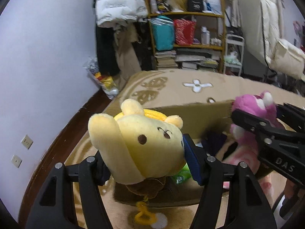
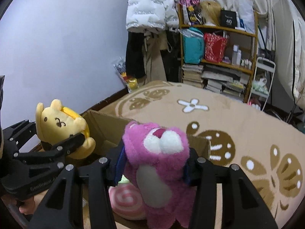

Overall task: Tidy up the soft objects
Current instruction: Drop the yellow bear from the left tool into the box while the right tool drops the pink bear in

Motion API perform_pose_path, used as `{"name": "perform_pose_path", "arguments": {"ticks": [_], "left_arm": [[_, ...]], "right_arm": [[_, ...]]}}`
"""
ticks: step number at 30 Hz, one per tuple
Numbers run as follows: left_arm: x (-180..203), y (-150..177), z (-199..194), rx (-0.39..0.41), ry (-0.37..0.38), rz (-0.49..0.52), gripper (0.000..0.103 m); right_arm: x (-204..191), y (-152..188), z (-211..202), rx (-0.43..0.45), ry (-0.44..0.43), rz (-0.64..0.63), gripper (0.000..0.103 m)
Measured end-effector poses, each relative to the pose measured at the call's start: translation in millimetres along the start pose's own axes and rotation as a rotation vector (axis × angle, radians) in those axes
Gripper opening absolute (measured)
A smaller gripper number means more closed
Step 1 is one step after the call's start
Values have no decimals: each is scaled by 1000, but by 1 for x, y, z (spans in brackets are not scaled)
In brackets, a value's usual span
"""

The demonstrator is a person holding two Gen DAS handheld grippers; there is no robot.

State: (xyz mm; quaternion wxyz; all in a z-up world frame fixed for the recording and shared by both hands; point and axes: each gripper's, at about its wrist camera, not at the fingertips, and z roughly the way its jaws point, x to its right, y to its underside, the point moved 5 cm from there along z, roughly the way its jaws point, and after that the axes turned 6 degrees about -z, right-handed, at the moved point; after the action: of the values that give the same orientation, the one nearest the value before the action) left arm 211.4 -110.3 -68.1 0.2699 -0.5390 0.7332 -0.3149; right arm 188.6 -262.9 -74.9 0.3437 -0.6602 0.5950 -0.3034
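My left gripper (image 1: pixel 146 164) is shut on a yellow bear plush (image 1: pixel 144 145) and holds it above an open cardboard box (image 1: pixel 190 112). The bear also shows at the left of the right wrist view (image 2: pixel 59 127). My right gripper (image 2: pixel 152 164) is shut on a pink bear plush (image 2: pixel 160 162), held over the same box (image 2: pixel 106 126). The pink bear shows at the right of the left wrist view (image 1: pixel 253 110). A pink-and-white swirl plush (image 2: pixel 127 200) and dark and green soft items (image 1: pixel 213 139) lie inside the box.
The box sits on a beige rug (image 2: pixel 238 118) with brown butterflies and white flowers. A wooden shelf (image 2: pixel 219 57) with books and bags stands behind. Coats (image 2: pixel 148 9) hang by the wall. A bag of toys (image 2: pixel 125 76) lies in the corner.
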Motion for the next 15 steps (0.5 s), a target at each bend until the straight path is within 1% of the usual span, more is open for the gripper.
{"name": "perform_pose_path", "arguments": {"ticks": [1, 3, 6, 7, 8, 9, 12, 13, 14, 15], "left_arm": [[4, 2, 2, -6, 5, 18, 65], [9, 5, 4, -21, -10, 37, 70], [11, 10, 8, -56, -14, 42, 71], [10, 11, 8, -61, -15, 37, 72], [8, 13, 9, -69, -23, 27, 75], [6, 14, 8, -73, -28, 21, 78], [1, 15, 4, -70, -36, 15, 84], [1, 15, 2, -68, -38, 19, 85], [0, 15, 0, -65, -41, 21, 88], [-1, 15, -3, -61, -46, 22, 93]], "right_arm": [[1, 3, 2, -5, 1, 3, 54], [4, 6, 6, -17, -4, 14, 55], [7, 10, 7, -34, -22, 26, 65], [7, 10, 8, -40, -31, 28, 71], [8, 10, 7, -42, -32, 29, 75], [10, 10, 6, -40, -25, 30, 76], [11, 11, 3, -40, -19, 29, 83], [11, 11, 2, -44, -18, 31, 87], [11, 11, 1, -48, -20, 33, 90], [11, 11, 0, -49, -26, 35, 92]]}}
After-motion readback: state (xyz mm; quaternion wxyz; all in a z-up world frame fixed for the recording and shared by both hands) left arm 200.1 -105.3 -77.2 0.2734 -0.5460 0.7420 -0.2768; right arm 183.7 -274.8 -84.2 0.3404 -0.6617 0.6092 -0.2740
